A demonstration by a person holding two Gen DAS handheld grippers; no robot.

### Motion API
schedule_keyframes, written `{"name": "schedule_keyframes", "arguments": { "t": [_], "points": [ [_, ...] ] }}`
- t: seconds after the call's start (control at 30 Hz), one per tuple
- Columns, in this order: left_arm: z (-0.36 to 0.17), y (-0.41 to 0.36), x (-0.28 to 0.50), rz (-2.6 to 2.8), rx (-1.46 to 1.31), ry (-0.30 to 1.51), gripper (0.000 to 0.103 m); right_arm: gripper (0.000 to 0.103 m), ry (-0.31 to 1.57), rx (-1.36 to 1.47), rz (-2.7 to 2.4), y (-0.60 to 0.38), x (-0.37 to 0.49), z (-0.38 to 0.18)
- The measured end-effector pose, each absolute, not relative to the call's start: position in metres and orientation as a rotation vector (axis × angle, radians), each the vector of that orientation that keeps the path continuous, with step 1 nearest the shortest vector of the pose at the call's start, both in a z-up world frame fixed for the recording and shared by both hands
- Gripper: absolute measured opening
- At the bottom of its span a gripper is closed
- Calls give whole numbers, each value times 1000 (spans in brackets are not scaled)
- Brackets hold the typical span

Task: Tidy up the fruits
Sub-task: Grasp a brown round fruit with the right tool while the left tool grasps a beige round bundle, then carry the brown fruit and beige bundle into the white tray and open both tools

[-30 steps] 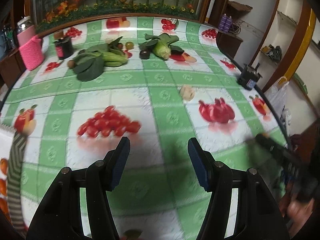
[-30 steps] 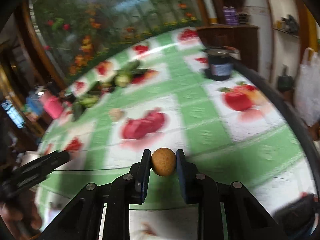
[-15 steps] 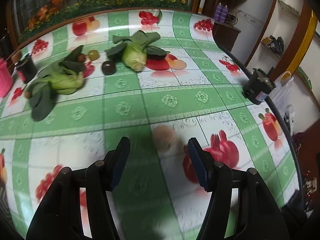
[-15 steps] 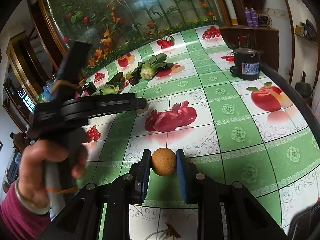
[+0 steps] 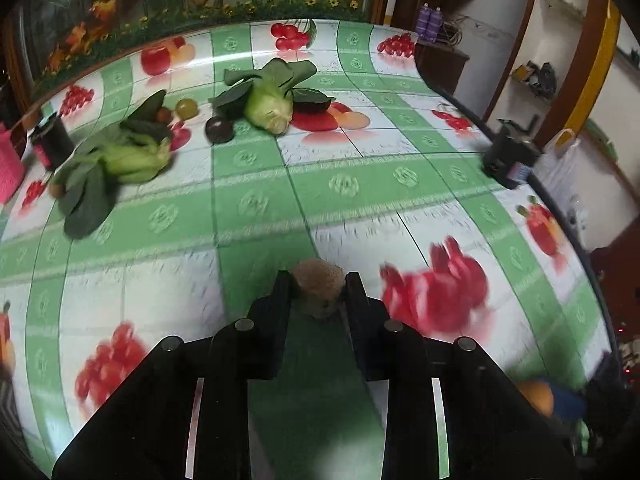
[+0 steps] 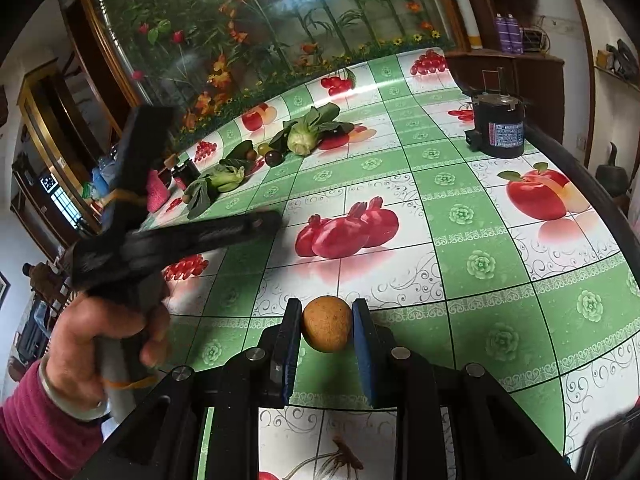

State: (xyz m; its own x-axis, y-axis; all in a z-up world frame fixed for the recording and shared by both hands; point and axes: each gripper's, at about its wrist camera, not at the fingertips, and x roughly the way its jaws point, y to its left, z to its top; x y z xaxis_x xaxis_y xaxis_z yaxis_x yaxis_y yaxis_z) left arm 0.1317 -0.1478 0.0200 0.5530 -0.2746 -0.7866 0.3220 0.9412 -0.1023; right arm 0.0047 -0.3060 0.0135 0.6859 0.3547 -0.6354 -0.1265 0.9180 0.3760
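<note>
My left gripper [image 5: 319, 286] is shut on a small brown fuzzy fruit [image 5: 318, 290] just above the green checked tablecloth [image 5: 256, 204]. My right gripper [image 6: 327, 322] is shut on a round tan-orange fruit [image 6: 327, 329] and holds it above the cloth. The left gripper also shows from the side in the right wrist view [image 6: 264, 222], held in a hand. Far back lie a dark purple fruit [image 5: 219, 129], a green round fruit [image 5: 187, 108] and a small reddish fruit [image 5: 163, 114].
Two bok choy heads [image 5: 269, 106] [image 5: 128, 158] lie at the back. A black motor [image 6: 498, 128] stands at the right edge. A black cup [image 5: 50, 144] and a pink object [image 5: 8, 168] stand far left. A flowered glass panel [image 6: 280, 32] backs the table.
My left gripper has moved forward over the table and closed on the brown fruit; it was open and empty before. My right gripper still holds its fruit.
</note>
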Motion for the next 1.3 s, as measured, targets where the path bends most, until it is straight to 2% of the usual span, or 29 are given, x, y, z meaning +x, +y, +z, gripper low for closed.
{"name": "schedule_keyframes", "arguments": {
  "t": [0.47, 0.83, 1.3],
  "points": [
    [61, -26, -2, -216, 9, 828, 26, 25, 774, 261, 359, -269, -7, 21],
    [66, 85, -51, 14, -18, 793, 26, 25, 770, 145, 638, -126, -34, 48],
    [66, 183, -81, 203, -58, 768, 26, 25, 791, -19, 851, 41, -41, 58]
  ]
}}
